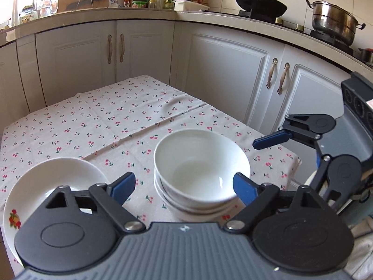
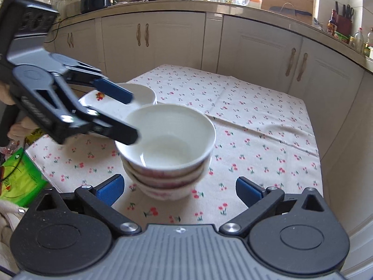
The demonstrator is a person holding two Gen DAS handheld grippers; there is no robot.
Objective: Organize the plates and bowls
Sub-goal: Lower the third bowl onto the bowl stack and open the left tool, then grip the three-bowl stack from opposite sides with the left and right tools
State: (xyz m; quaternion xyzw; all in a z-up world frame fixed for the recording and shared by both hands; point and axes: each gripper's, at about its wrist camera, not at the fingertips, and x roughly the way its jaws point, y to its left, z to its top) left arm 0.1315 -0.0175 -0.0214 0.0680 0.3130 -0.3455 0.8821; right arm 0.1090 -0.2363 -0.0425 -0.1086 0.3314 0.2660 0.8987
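Observation:
A stack of three white bowls [image 1: 200,170] [image 2: 167,140] stands on the cherry-print tablecloth [image 1: 105,121] [image 2: 256,126]. To its left lies a white plate [image 1: 58,182] [image 2: 142,95] with a fruit print on its rim. My left gripper [image 1: 184,186] [image 2: 127,116] is open just in front of the stack, one finger by the plate, the other at the top bowl's side; no pad presses on a bowl. My right gripper [image 2: 179,190] [image 1: 291,151] is open, low on the stack's other side, with nothing between its fingers.
White cabinets [image 1: 221,77] and a counter wrap around the table's far sides. A black wok [image 1: 261,4] and a steel pot [image 1: 333,21] sit on the stove. A green bag [image 2: 21,179] lies past the table's near left edge. A hand [image 2: 16,128] holds the left gripper.

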